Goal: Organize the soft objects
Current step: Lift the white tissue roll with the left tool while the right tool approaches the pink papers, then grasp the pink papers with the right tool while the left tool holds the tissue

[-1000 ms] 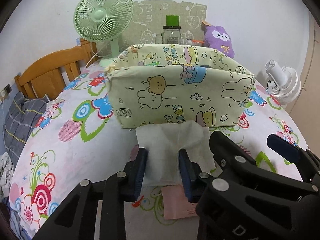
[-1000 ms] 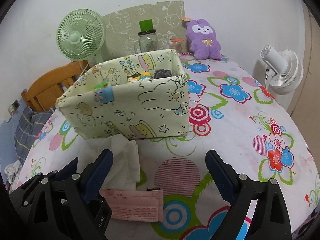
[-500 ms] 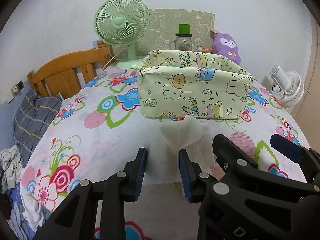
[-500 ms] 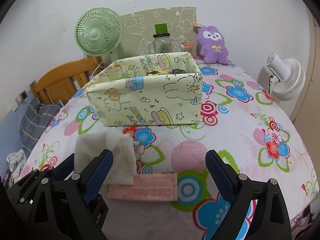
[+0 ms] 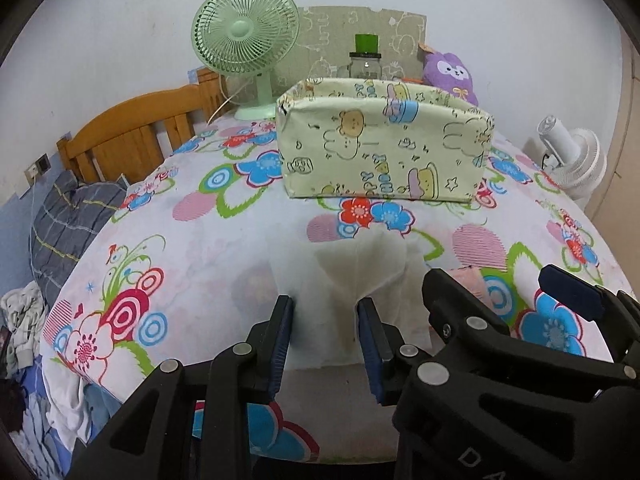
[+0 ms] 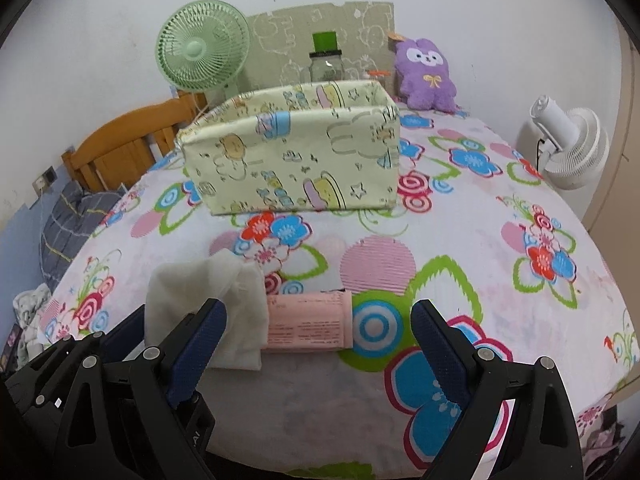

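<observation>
A white tissue (image 5: pixel 344 280) hangs between the fingers of my left gripper (image 5: pixel 325 332), which is shut on it and holds it above the floral tablecloth; it also shows in the right wrist view (image 6: pixel 208 300). A pink tissue pack (image 6: pixel 308 322) lies on the table near the front edge, just right of the tissue. My right gripper (image 6: pixel 316 344) is open and empty, with the pack between and beyond its fingers. A pale yellow cartoon-print fabric box (image 5: pixel 384 148) stands further back, also in the right wrist view (image 6: pixel 292 156).
A green desk fan (image 5: pixel 246 40), a glass jar with a green lid (image 5: pixel 365 60) and a purple plush (image 6: pixel 426 74) stand at the table's back. A white fan (image 6: pixel 568 144) is off the right edge. A wooden chair (image 5: pixel 132 136) stands at the left.
Both grippers have pulled back from the fabric box toward the table's front edge. The left one carried the tissue with it; the pink pack now lies fully in the right view.
</observation>
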Action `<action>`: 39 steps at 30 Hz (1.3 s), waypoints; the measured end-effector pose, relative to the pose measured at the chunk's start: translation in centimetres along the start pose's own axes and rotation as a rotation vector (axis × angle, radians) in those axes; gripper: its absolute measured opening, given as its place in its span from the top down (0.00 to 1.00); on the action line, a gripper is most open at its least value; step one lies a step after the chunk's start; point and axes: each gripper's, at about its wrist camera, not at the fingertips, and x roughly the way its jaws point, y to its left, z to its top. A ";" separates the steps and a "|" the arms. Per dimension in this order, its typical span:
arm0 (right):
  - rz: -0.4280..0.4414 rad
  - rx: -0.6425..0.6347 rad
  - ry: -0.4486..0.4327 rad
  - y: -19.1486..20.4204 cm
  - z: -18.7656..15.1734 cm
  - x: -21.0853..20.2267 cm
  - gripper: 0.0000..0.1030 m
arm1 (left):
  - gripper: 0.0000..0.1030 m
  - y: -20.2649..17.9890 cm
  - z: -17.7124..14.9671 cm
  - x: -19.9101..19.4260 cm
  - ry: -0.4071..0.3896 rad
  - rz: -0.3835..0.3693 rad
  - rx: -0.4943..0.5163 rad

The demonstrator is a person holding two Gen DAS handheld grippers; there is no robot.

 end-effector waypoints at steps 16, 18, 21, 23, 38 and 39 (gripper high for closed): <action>-0.006 0.048 -0.008 -1.5 1.5 2.2 0.07 | 0.64 -0.2 2.2 3.1 -0.048 -0.003 0.011; 0.003 0.035 -0.014 -1.3 1.6 2.0 0.08 | 0.64 0.1 2.2 2.9 -0.044 -0.001 0.008; 0.013 0.006 -0.017 -0.7 1.5 1.8 0.08 | 0.64 0.4 1.9 2.3 -0.035 0.010 0.024; 0.015 -0.019 -0.018 -0.2 1.3 1.6 0.08 | 0.64 0.7 1.5 1.9 -0.030 0.027 0.030; 0.010 -0.039 0.048 -0.5 -0.7 1.5 0.16 | 0.64 0.4 -1.0 0.3 -0.048 0.091 0.079; 0.009 -0.041 0.054 -0.5 -0.7 1.7 0.16 | 0.64 0.3 -0.9 0.5 -0.046 0.094 0.083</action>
